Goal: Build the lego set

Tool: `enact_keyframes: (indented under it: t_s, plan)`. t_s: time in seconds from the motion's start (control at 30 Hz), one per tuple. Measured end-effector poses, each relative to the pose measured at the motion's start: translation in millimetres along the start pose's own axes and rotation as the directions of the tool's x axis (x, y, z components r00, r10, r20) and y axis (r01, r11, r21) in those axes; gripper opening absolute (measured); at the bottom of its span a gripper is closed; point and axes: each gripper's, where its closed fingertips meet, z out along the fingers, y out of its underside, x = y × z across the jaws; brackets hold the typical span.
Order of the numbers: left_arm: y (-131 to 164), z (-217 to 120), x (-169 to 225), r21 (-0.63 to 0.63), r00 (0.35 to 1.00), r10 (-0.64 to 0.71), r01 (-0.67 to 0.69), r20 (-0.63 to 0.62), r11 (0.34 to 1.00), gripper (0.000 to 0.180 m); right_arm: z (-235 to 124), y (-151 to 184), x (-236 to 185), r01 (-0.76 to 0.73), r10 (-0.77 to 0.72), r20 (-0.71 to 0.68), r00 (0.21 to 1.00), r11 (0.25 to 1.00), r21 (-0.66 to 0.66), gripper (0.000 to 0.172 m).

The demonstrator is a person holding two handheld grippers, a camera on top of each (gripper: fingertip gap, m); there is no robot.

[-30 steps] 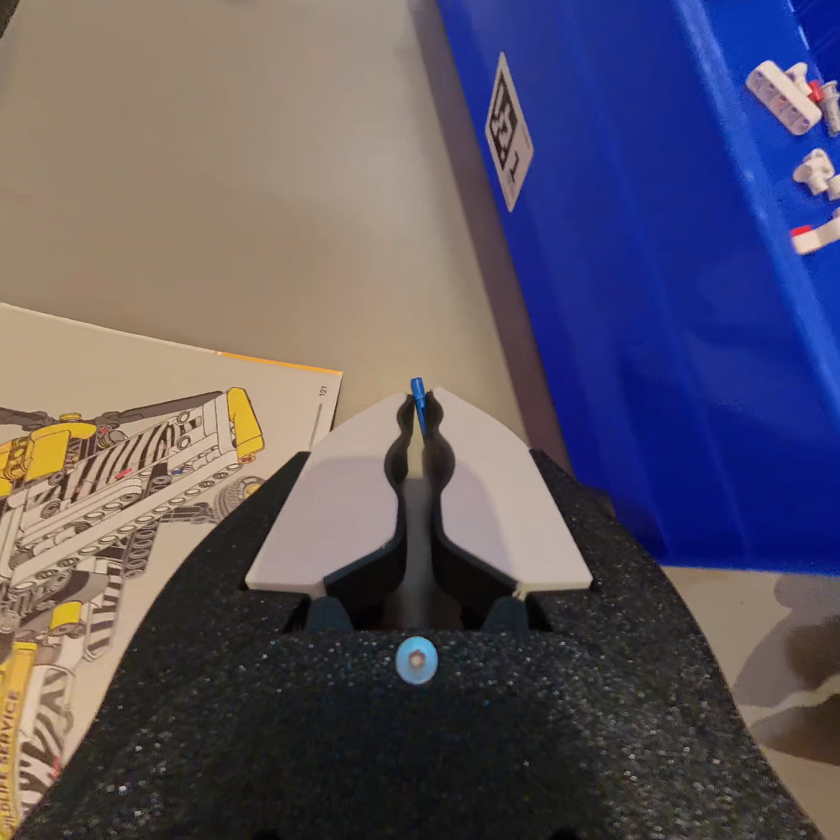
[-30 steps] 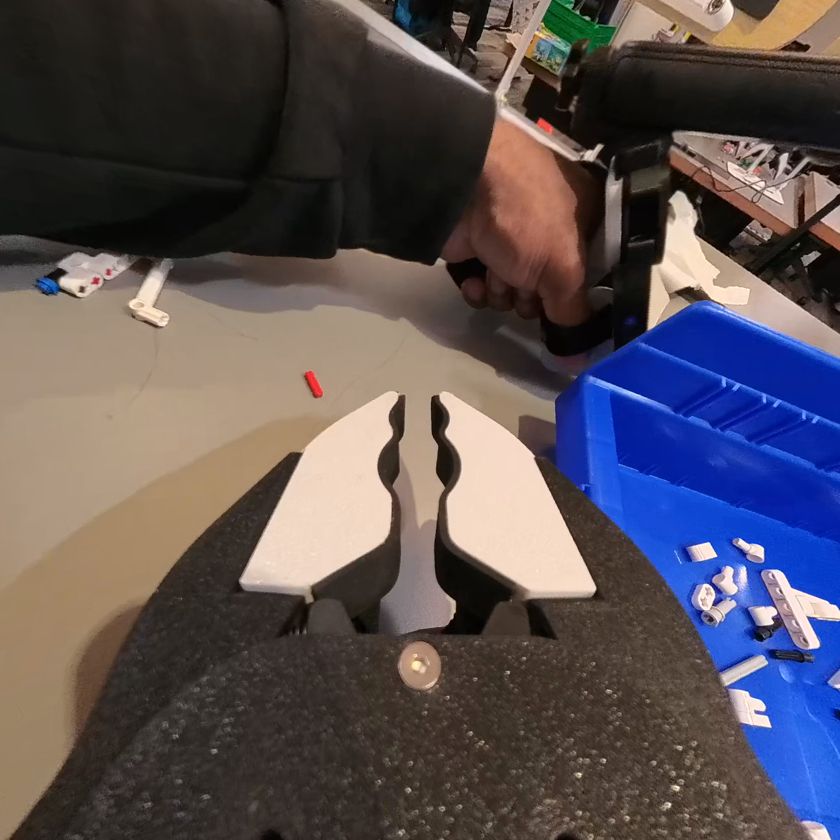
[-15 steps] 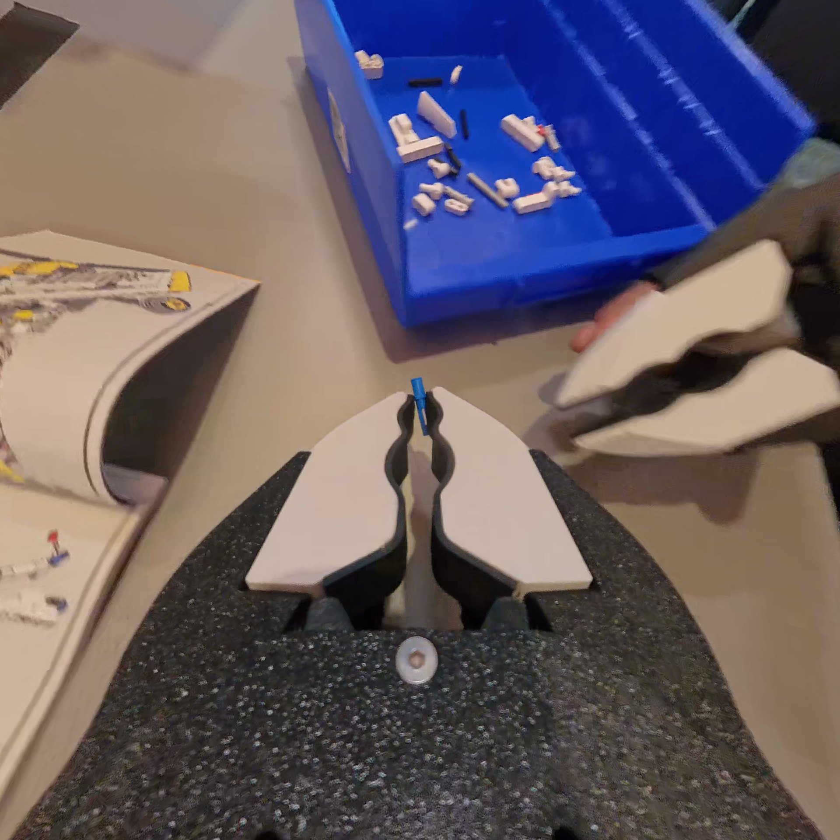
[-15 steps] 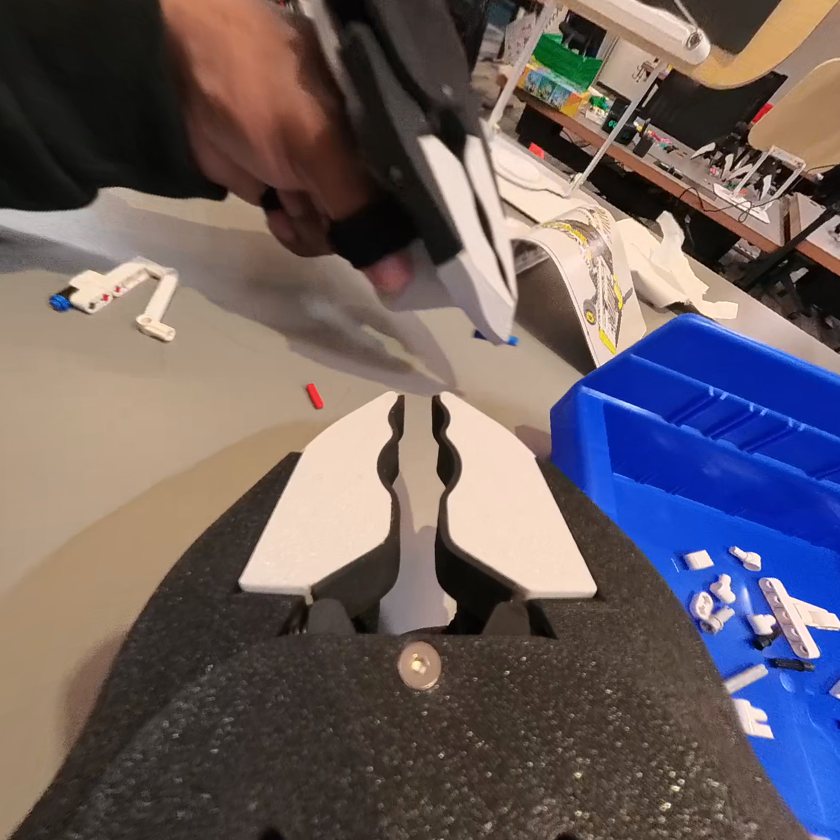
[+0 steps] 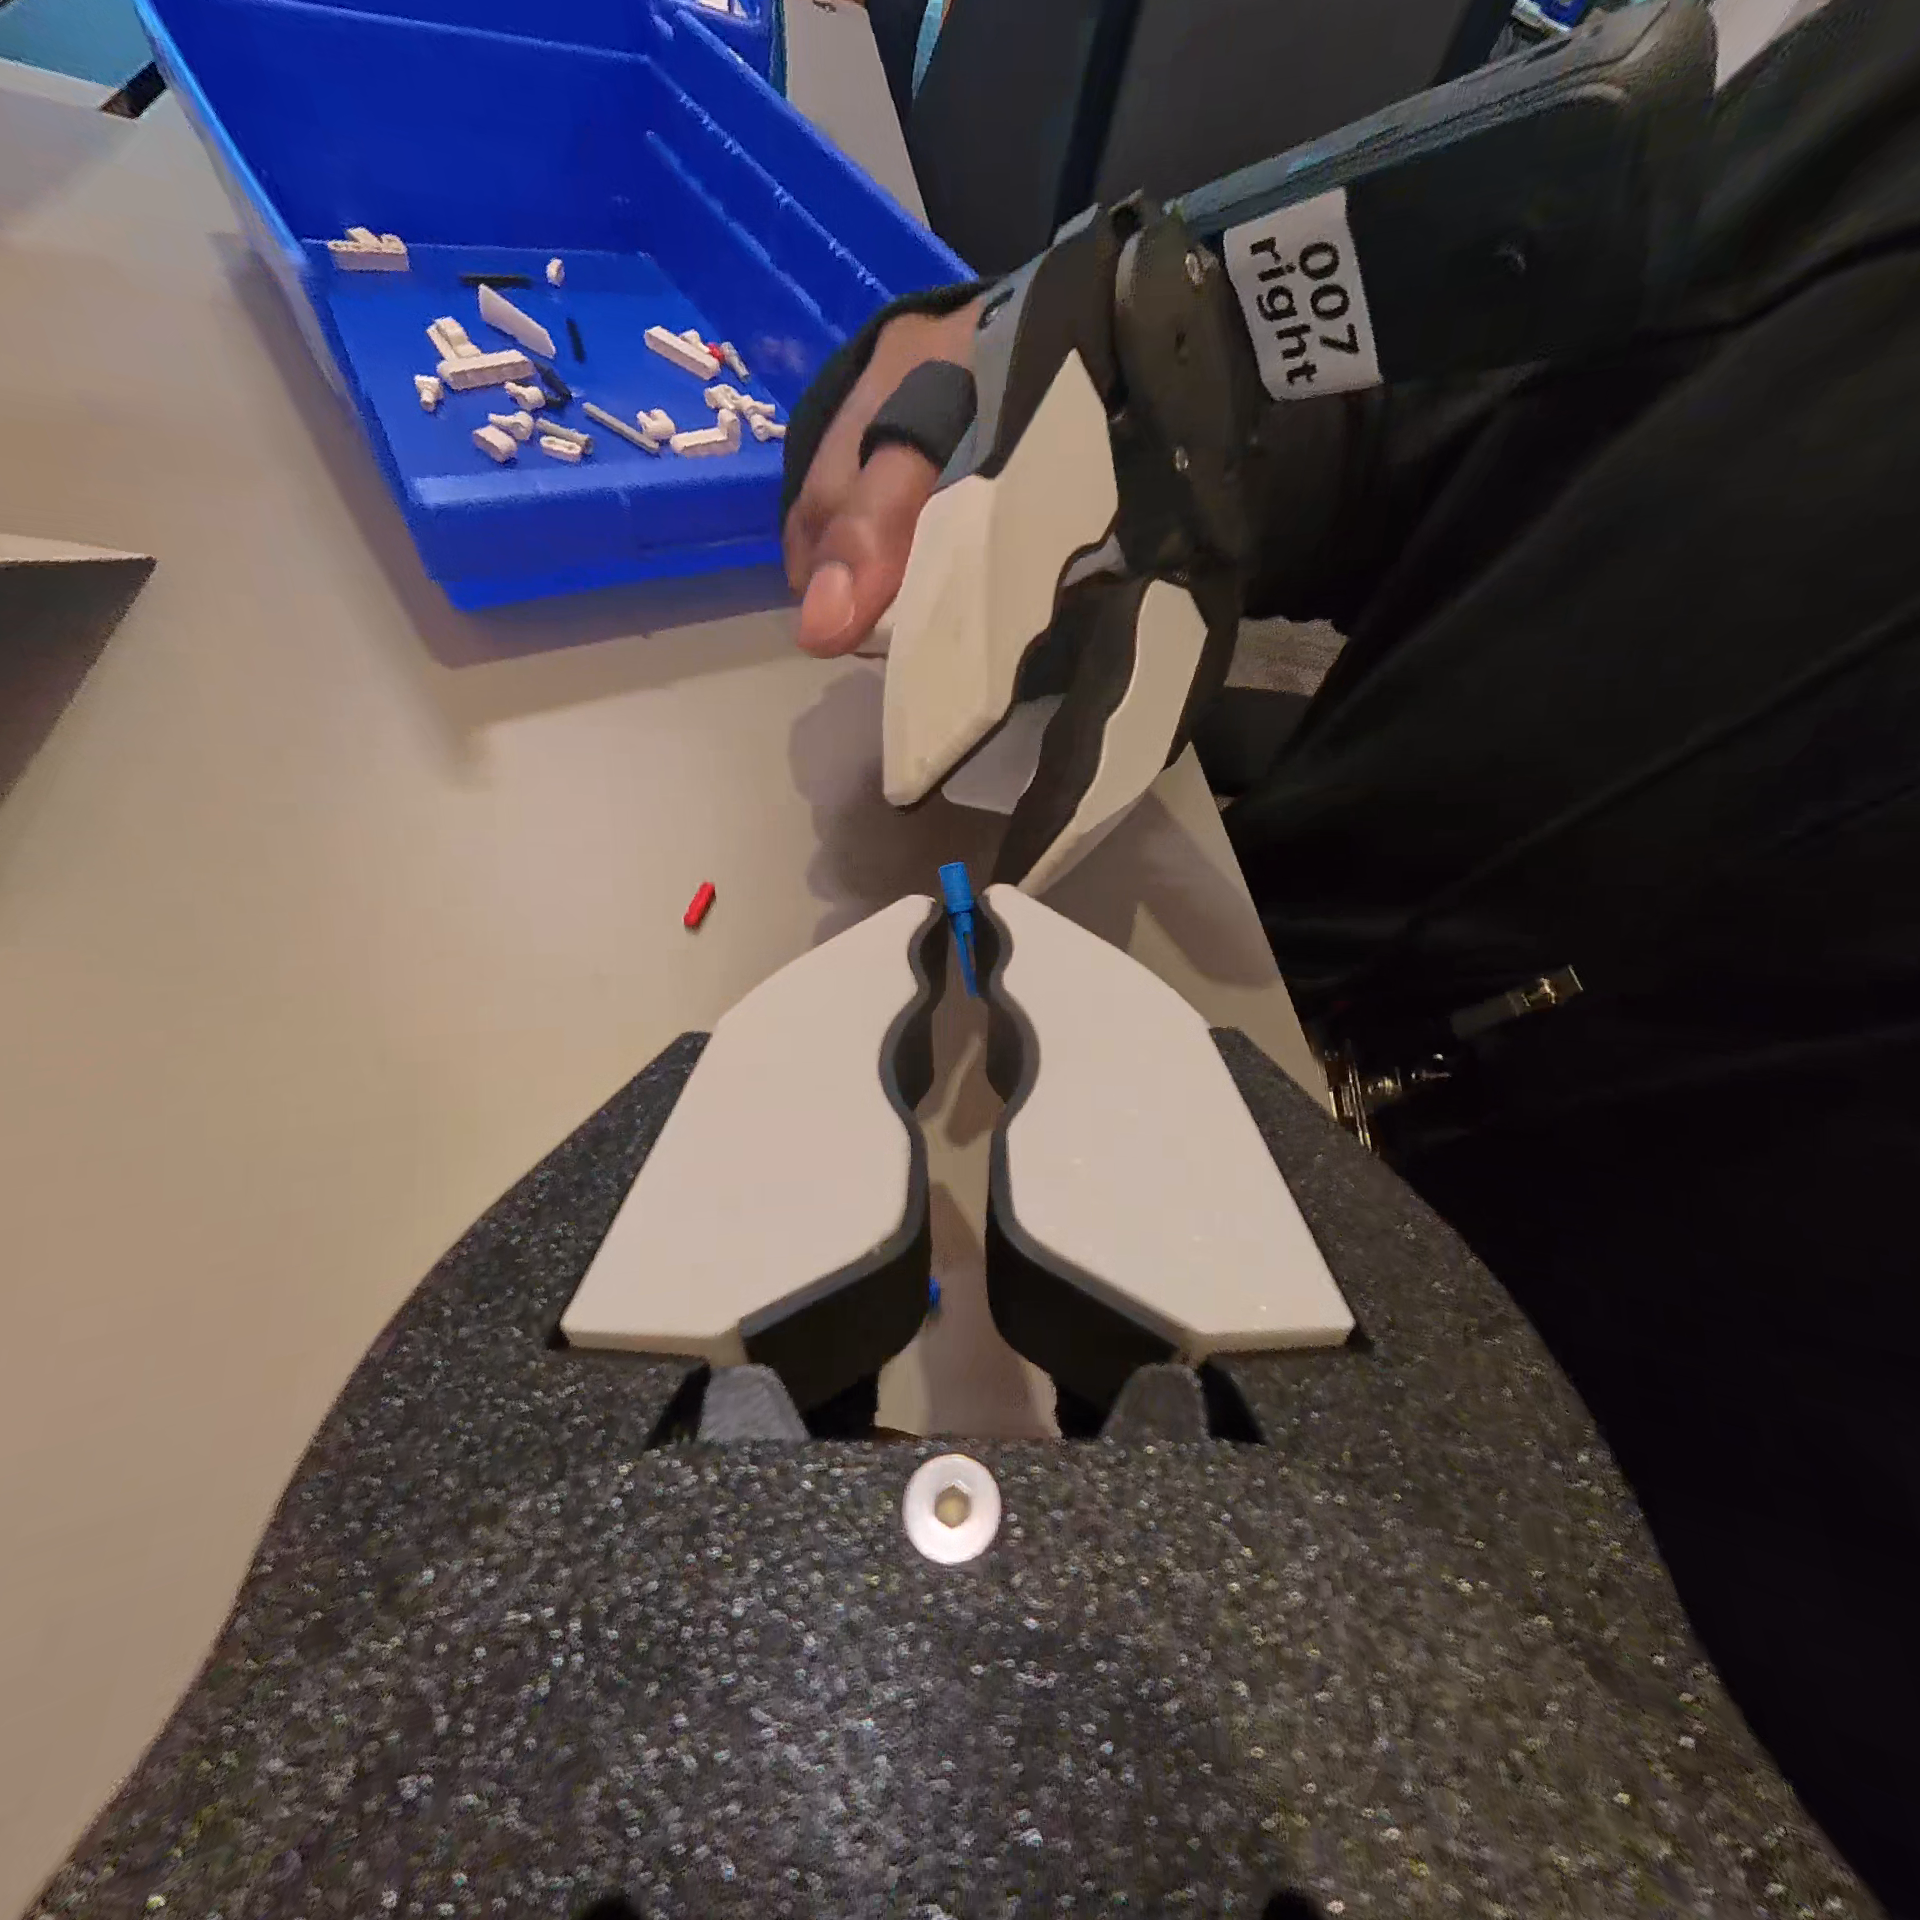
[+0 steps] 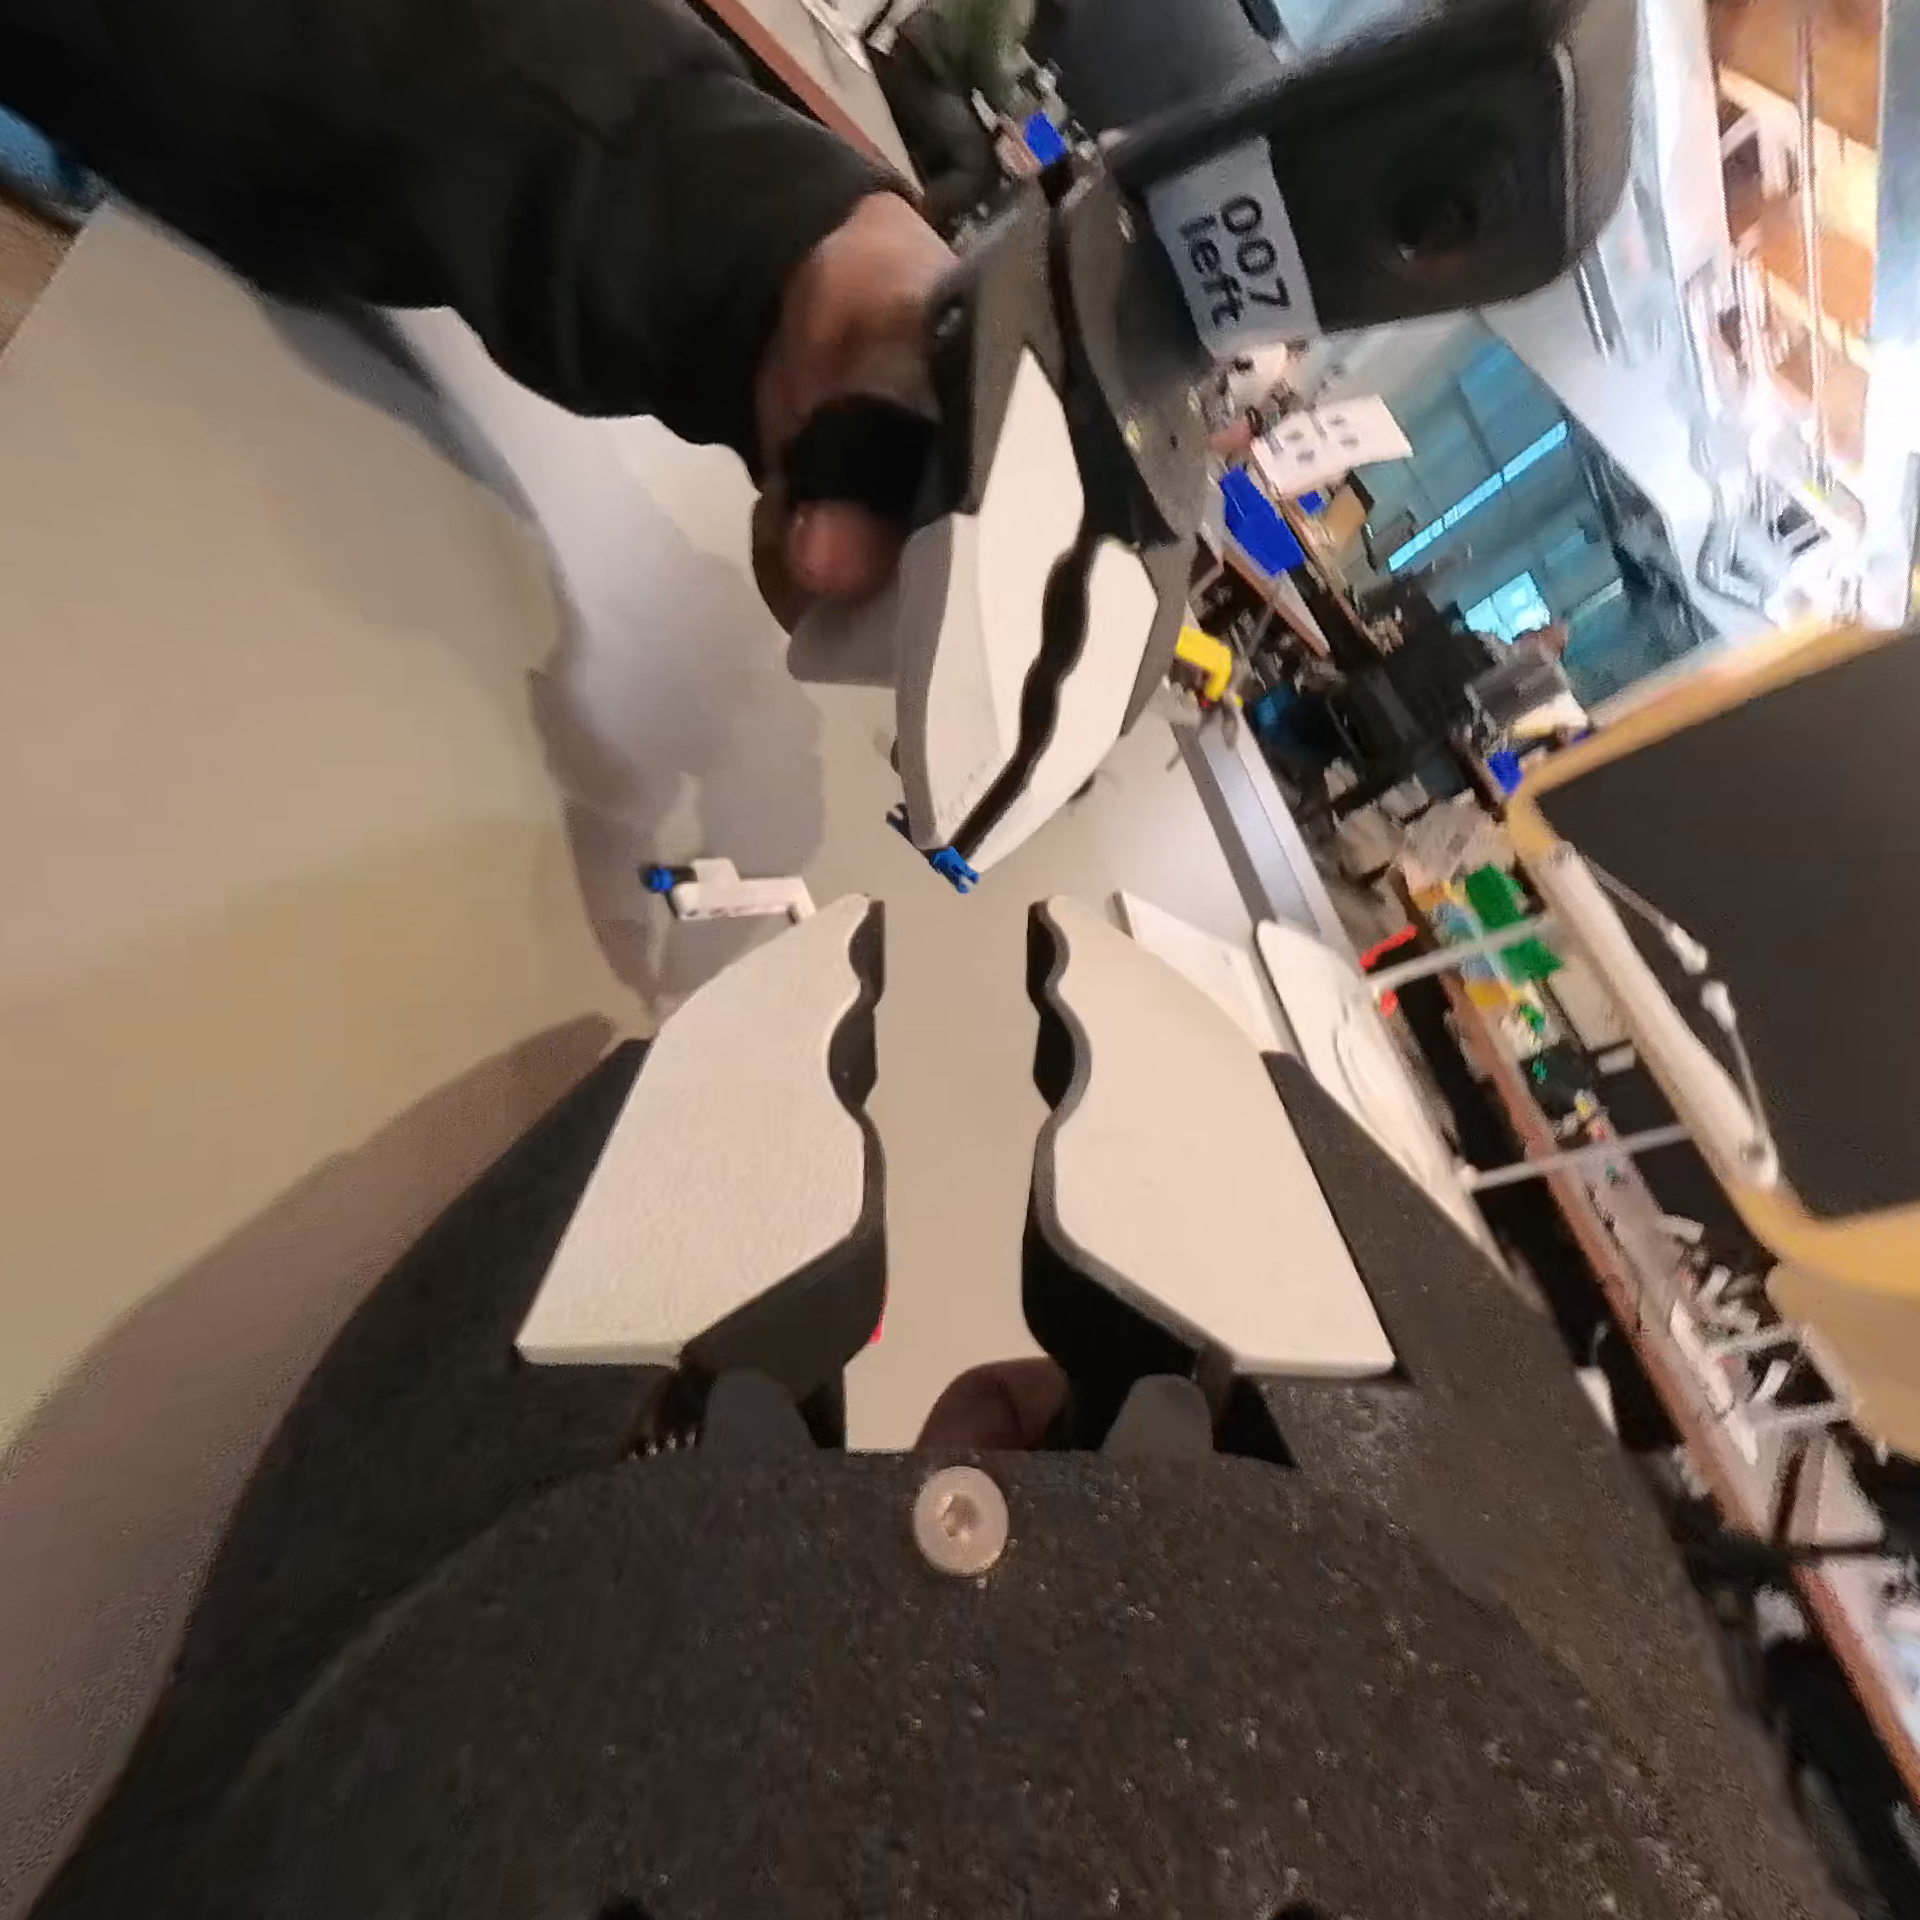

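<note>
My left gripper point(image 5: 958, 906) is shut on a small blue pin point(image 5: 958, 914), which sticks out past the fingertips. It also shows in the right wrist view, where the left gripper point(image 6: 961, 847) points down at me with the blue pin point(image 6: 952, 860) at its tips. My right gripper point(image 6: 956, 914) is open and empty, its fingertips just below the pin. In the left wrist view the right gripper point(image 5: 971, 821) hangs tip to tip just beyond the pin, jaws apart, without touching it.
A blue bin point(image 5: 582, 520) with several white and black small parts stands at the back left. A red pin point(image 5: 699, 904) lies on the beige table point(image 5: 312, 935). A white part with a blue end point(image 6: 727, 896) lies on the table. Cluttered benches stand at the right. The tips of both grippers are at nearly the same place.
My left gripper swung round with the blue pin still held, to face the right gripper. My right gripper turned toward it and opened wider. The two now stand tip to tip.
</note>
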Motion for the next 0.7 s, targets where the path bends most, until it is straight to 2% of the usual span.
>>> enact_keyframes:
  t_s: [0.17, 0.37, 0.7]
  plan:
    - [16.6, -24.0, 0.9, -0.022, 1.000, -0.010, 0.010, -0.013, 1.000, 0.004, 22.9, -14.8, -7.4, 0.090, -0.098, 0.066, 0.993, 0.990, 0.106, 0.028]
    - [28.5, -24.4, 7.0, -0.047, 0.997, -0.044, 0.041, -0.069, 0.998, 0.004, 43.8, -19.0, -18.4, 0.112, -0.132, 0.116, 0.984, 0.980, 0.167, 0.024]
    - [31.2, -20.5, 5.5, -0.043, 0.989, -0.108, 0.104, -0.105, 0.994, 0.004, 42.6, -12.8, -23.6, 0.103, -0.133, 0.142, 0.981, 0.974, 0.203, 0.008]
